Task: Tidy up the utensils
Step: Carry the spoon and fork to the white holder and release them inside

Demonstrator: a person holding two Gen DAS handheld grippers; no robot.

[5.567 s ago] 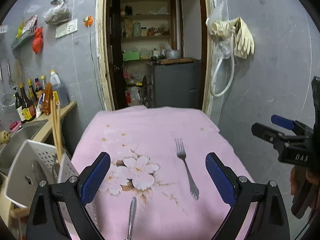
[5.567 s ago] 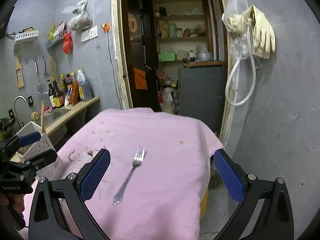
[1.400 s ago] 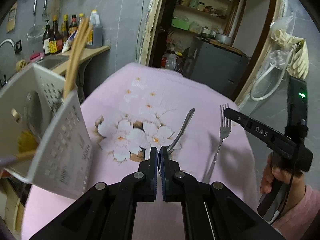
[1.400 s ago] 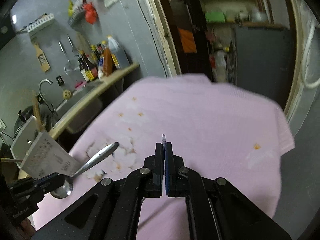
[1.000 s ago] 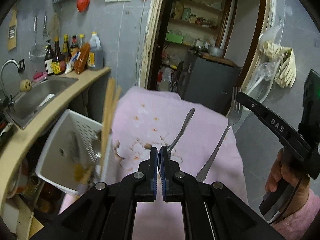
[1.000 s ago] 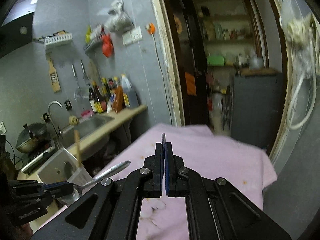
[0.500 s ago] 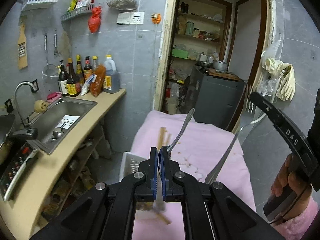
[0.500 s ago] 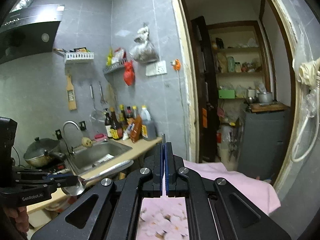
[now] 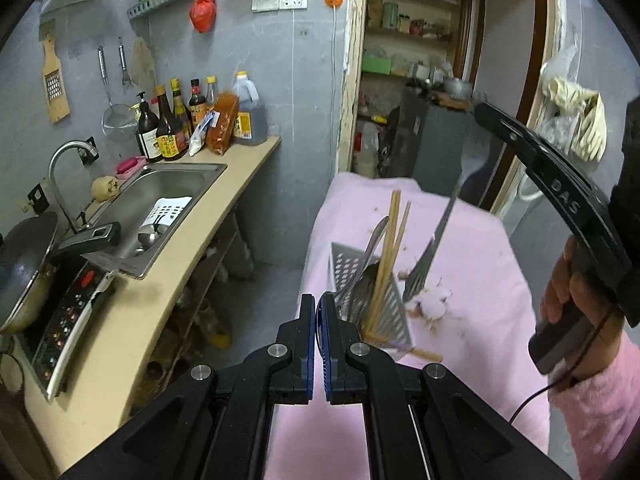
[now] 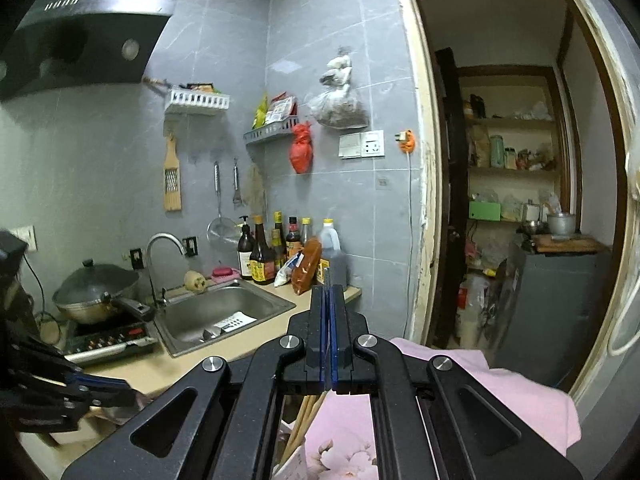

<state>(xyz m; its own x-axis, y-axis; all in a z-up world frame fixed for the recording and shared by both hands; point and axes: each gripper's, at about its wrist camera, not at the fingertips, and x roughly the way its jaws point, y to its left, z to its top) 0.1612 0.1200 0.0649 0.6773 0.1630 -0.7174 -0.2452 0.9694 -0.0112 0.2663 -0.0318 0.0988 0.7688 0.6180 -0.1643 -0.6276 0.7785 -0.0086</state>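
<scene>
Utensil holder [image 9: 370, 300] on the cloth-covered table [image 9: 480, 264], chopsticks [image 9: 390, 256] inside; sink [image 9: 172, 196] and counter [image 9: 168, 280] leftward.

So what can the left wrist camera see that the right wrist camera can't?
Only the left wrist view shows the fork in the right gripper, the spoon, the white utensil basket and a hand. Only the right wrist view shows the range hood. Both show the sink, the sauce bottles, the chopsticks and the pink cloth.

pink floral cloth [image 9: 472, 248], grey perforated caddy [image 9: 390, 312]
</scene>
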